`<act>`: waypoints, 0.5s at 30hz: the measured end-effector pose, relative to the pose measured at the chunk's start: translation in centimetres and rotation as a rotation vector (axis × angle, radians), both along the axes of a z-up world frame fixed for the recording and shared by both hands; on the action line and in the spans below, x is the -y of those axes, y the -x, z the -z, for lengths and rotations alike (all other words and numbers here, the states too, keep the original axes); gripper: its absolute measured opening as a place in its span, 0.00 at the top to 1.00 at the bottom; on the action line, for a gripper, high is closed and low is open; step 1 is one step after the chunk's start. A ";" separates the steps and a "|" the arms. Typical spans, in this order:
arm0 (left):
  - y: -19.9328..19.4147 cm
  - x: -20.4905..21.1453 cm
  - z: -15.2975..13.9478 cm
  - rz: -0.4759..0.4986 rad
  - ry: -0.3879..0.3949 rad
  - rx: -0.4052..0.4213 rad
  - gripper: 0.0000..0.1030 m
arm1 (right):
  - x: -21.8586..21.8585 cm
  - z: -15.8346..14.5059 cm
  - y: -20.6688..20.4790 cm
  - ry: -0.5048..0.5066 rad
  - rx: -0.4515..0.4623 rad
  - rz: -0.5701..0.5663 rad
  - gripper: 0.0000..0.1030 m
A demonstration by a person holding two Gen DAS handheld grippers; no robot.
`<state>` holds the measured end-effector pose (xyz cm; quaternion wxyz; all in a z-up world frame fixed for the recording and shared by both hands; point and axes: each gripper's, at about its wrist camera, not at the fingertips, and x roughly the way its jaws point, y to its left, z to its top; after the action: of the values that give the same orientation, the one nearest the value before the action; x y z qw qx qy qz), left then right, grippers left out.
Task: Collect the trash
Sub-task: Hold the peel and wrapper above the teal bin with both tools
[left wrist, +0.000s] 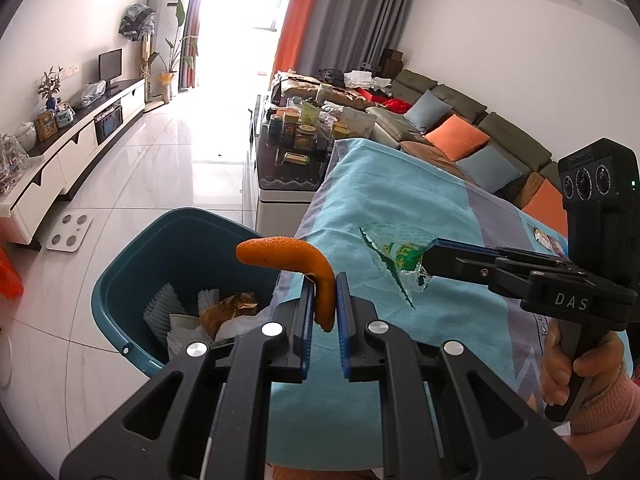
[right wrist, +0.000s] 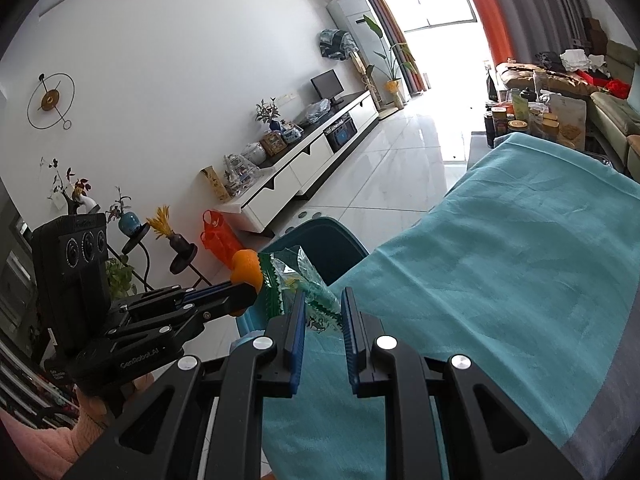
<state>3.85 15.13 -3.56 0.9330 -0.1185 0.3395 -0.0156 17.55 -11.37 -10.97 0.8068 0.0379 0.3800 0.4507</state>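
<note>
My left gripper (left wrist: 325, 280) is shut on a curved strip of orange peel (left wrist: 296, 258), held at the table's left edge beside the teal bin (left wrist: 132, 276). That bin holds crumpled paper, a white ridged piece and a brown wrapper. My right gripper (right wrist: 323, 300) is shut on a green and clear plastic wrapper (right wrist: 316, 294), held above the teal cloth (right wrist: 500, 264). In the left wrist view the right gripper (left wrist: 430, 258) comes in from the right with the wrapper (left wrist: 396, 258) in its tips. From the right wrist camera, the left gripper (right wrist: 250, 294) with the peel (right wrist: 246, 268) shows at the left.
A teal and grey cloth (left wrist: 400, 208) covers the table. Beyond it stands a dark coffee table (left wrist: 288, 160) crowded with jars. A sofa (left wrist: 480, 136) with cushions runs along the right. A white TV cabinet (left wrist: 76, 148) lines the left wall, with a white scale (left wrist: 69, 232) on the tiled floor.
</note>
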 end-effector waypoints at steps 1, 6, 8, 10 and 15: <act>0.0 -0.1 0.0 -0.002 0.000 0.000 0.89 | -0.1 0.0 0.0 0.001 0.001 -0.001 0.84; -0.1 -0.3 -0.1 -0.009 -0.002 0.001 0.89 | -0.6 0.0 0.0 0.004 0.000 -0.008 0.84; -0.1 -0.4 -0.1 -0.012 -0.001 0.001 0.89 | -0.9 0.0 0.0 0.008 0.001 -0.009 0.84; -0.1 -0.4 -0.1 -0.015 -0.001 0.002 0.89 | -1.1 0.0 0.0 0.011 0.002 -0.012 0.84; -0.1 -0.8 -0.2 -0.024 -0.001 0.002 0.89 | -1.6 0.0 -0.1 0.016 0.003 -0.018 0.84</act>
<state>3.94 15.90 -3.38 0.9335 -0.1220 0.3372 -0.0042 17.65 -9.77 -10.96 0.8037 0.0276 0.3827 0.4549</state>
